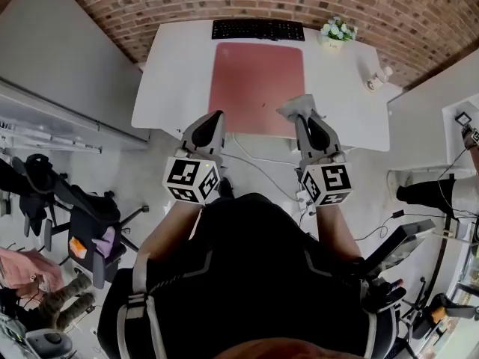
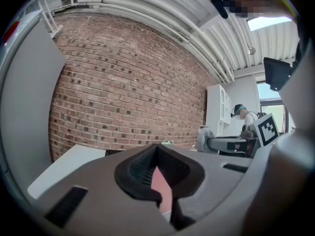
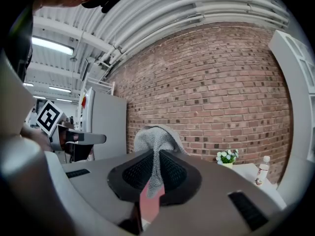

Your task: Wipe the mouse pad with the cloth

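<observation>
A large pink mouse pad (image 1: 256, 87) lies on the white desk (image 1: 172, 81), in front of a black keyboard (image 1: 257, 29). My right gripper (image 1: 302, 116) is shut on a grey cloth (image 1: 299, 106), held over the pad's near right corner. In the right gripper view the cloth (image 3: 156, 141) bunches up between the pads and above them, with pink pad (image 3: 147, 203) showing below. My left gripper (image 1: 215, 118) hovers by the pad's near left corner, shut with nothing in it; in its own view a sliver of pink pad (image 2: 161, 185) shows below the jaws (image 2: 157, 154).
A small pot of white flowers (image 1: 337, 31) and a little white bottle (image 1: 376, 78) stand at the desk's right side. Cables (image 1: 258, 167) trail on the floor under the desk's near edge. Office chairs (image 1: 82, 223) stand at my left, a white shelf unit (image 1: 464, 126) at my right.
</observation>
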`<control>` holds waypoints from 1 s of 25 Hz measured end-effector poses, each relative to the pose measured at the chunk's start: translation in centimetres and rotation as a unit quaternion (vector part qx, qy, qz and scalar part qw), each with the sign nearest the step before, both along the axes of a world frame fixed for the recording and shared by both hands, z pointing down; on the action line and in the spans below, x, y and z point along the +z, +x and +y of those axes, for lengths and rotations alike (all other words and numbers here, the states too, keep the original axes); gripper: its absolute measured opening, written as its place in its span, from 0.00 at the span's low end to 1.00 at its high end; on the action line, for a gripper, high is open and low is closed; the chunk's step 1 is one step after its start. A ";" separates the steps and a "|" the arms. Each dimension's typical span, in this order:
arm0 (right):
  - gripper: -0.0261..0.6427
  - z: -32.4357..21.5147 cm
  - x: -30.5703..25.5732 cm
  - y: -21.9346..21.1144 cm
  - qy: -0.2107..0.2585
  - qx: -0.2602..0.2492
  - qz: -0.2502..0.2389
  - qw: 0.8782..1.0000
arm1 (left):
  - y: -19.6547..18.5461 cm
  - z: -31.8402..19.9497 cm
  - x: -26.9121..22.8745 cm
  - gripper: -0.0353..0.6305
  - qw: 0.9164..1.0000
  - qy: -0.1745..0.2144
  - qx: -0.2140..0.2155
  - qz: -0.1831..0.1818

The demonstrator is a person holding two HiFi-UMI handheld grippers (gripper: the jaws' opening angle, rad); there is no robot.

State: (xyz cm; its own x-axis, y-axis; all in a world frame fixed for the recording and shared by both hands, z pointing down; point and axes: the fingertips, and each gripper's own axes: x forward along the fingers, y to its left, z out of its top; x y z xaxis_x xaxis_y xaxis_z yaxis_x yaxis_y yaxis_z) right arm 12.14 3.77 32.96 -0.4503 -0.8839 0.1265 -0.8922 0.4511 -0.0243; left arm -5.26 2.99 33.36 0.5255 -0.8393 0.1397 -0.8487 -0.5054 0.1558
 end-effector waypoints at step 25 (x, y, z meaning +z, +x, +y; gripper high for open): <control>0.10 -10.0 2.5 -14.2 -0.031 -0.040 0.055 0.997 | -12.3 -8.8 2.0 0.05 1.000 -0.017 -0.008 0.015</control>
